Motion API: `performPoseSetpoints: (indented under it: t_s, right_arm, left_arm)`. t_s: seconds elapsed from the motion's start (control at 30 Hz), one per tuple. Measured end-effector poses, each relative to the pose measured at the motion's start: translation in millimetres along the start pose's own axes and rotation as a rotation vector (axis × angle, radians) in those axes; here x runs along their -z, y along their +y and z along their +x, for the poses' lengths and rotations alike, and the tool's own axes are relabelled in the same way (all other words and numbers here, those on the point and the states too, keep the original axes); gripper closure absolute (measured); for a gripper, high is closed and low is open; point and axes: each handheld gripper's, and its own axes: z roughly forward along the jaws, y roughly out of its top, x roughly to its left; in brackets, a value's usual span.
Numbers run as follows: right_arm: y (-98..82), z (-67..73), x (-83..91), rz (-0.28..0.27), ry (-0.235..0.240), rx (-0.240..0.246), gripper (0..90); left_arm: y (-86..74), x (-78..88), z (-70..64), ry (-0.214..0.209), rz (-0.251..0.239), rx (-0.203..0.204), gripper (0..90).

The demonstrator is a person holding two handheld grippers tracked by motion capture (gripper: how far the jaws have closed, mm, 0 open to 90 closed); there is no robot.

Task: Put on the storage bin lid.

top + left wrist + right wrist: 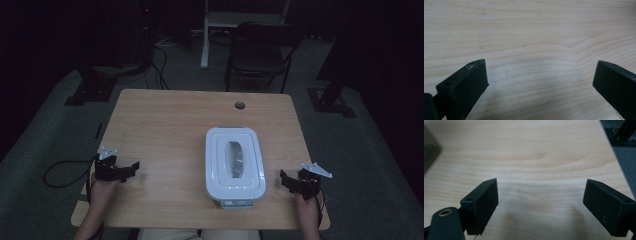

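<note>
Wooden table [165, 125]: your right gripper [289, 181], jaws apart like the left gripper's [131, 169], sits nearer what looks like a white wipes box [234, 164], long axis pointing away from you.

White box [235, 164] mid table [165, 125], L gripper [131, 168] left edge, R gripper [285, 179] right edge — both apart from box

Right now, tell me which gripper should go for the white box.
Right, probably. The right gripper sits open just beside the white box, while the left gripper, also open, has a wider stretch of bare table to cross.
</note>
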Motion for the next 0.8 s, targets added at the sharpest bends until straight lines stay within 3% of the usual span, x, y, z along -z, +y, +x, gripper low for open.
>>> performPoseSetpoints:
  t_s: [0.2, 0.3, 0.57, 0.8]
  right_arm:
    - [1.3, 0.5, -4.3, 0.054, -0.013, 0.006, 12.9]
    - [1.5, 3.2, -6.6, 0.088, -0.040, 0.038, 13.1]
    - [1.5, 2.2, -6.5, 0.088, -0.059, 0.017, 12.9]
    - [1.4, 1.7, -6.5, 0.087, -0.069, 0.010, 12.9]
  left_arm:
    - [-3.9, 1.7, 5.5, 0.060, 0.027, 0.025, 0.6]
    - [-5.7, 1.4, 7.5, 0.070, 0.042, 0.032, 0.6]
    - [-12.3, 0.4, 7.6, 0.101, 0.070, 0.027, 0.6]
    - [-15.7, -1.1, 5.7, 0.136, 0.080, -0.005, 0.6]
